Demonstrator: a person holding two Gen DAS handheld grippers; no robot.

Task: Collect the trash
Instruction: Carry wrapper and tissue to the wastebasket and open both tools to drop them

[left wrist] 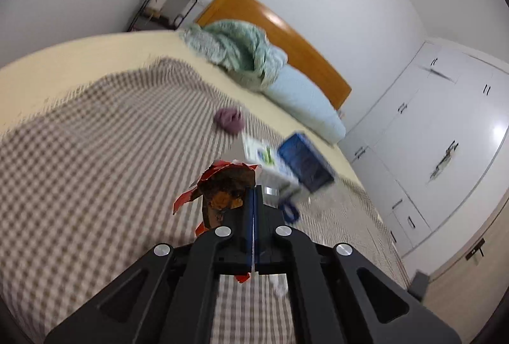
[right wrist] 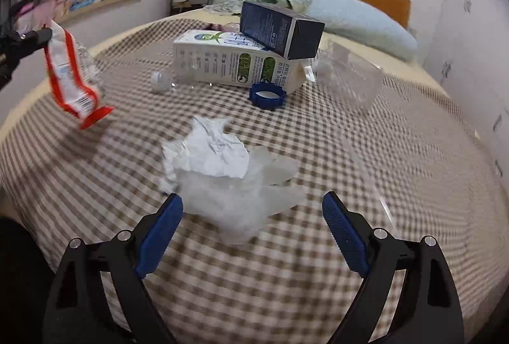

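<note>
A red snack wrapper (left wrist: 222,188) hangs above the checked bed (left wrist: 95,137), pinched in the closed left tongs (left wrist: 253,194). Crumpled white paper and plastic (right wrist: 222,165) lie on the bed just ahead of the right tongs (right wrist: 253,210), spread wide and holding nothing

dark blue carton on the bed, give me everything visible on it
The dark blue carton is a rectangular box, apparently cardboard, navy with small white print and a darker end face. It lies tilted, propped on the white milk carton, which lies on its side on the checkered blanket. Intact, not crushed. Neither gripper touches it. In the left wrist view it is blurred.
</note>
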